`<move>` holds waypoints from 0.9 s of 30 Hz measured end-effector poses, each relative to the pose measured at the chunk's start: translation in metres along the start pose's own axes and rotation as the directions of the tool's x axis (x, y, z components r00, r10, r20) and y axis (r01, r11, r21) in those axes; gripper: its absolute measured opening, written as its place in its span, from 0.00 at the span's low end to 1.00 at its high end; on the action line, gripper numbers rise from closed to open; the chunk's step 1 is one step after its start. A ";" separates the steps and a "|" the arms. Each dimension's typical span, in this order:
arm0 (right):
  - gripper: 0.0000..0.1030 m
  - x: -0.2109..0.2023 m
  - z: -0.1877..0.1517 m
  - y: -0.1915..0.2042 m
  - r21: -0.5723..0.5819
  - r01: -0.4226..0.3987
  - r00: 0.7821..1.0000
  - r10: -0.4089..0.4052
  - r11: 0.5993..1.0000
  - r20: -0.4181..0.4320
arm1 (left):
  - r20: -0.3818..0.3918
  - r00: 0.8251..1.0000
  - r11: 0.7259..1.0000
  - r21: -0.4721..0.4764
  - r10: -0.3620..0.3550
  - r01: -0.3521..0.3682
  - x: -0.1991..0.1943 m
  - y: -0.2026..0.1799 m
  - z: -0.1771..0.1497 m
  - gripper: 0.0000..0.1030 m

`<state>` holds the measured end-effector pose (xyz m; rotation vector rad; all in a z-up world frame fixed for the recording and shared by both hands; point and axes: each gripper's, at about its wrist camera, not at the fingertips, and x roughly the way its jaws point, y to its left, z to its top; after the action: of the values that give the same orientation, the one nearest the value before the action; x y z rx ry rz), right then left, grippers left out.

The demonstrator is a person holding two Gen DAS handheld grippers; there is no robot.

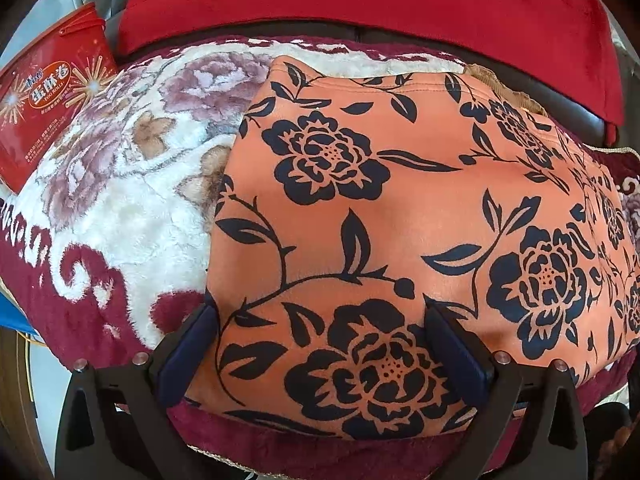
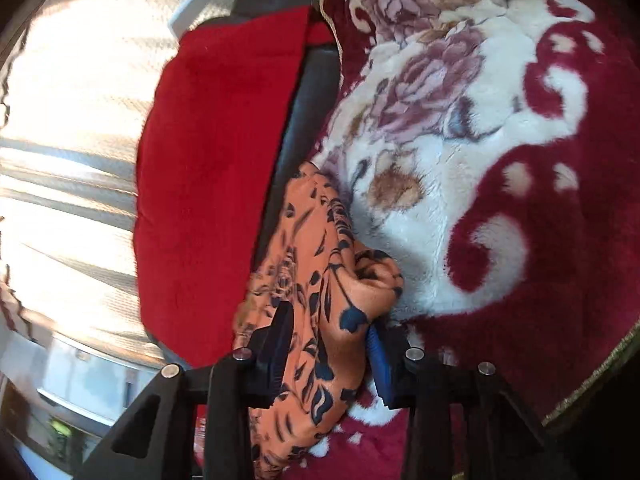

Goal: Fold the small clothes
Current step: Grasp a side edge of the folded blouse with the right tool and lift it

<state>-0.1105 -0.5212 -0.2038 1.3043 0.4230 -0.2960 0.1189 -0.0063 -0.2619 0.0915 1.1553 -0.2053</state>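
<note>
Left tongs (image 1: pixel 318 320) point steeply downward, jaws spread wide, both dark-blue pads standing apart with nothing pinched between them. Right tongs (image 2: pixel 330 340) tilt gently downward, jaws drawn partway in, pads pressing on bunched fabric filling the gap between them.

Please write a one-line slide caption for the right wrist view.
Right gripper fingers pinch bunched orange cloth with dark floral print above a plush maroon-and-cream floral blanket.
</note>
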 end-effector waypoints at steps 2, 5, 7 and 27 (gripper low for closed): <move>0.38 0.010 0.003 -0.006 0.033 0.009 1.000 -0.009 0.999 0.003 | 0.009 1.000 1.000 0.003 0.000 0.000 0.000 0.000 -0.001 1.00; 0.38 0.035 0.005 -0.015 0.059 0.022 0.999 -0.019 0.998 -0.040 | 0.013 1.000 1.000 -0.007 -0.022 0.022 -0.002 0.005 -0.001 1.00; 0.36 0.039 0.004 -0.009 0.041 0.024 0.999 -0.023 0.999 -0.041 | 0.019 0.999 0.999 -0.020 -0.041 0.041 -0.003 0.010 0.002 1.00; 0.18 0.113 -0.146 0.229 -0.367 -0.173 0.955 0.065 0.914 -0.288 | 0.263 0.958 0.978 -0.197 0.113 -0.061 -0.104 0.154 0.050 1.00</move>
<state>0.0711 -0.3211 -0.0876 0.9729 0.5970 0.0743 0.1559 0.1468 -0.1521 -0.0515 0.8876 -0.0277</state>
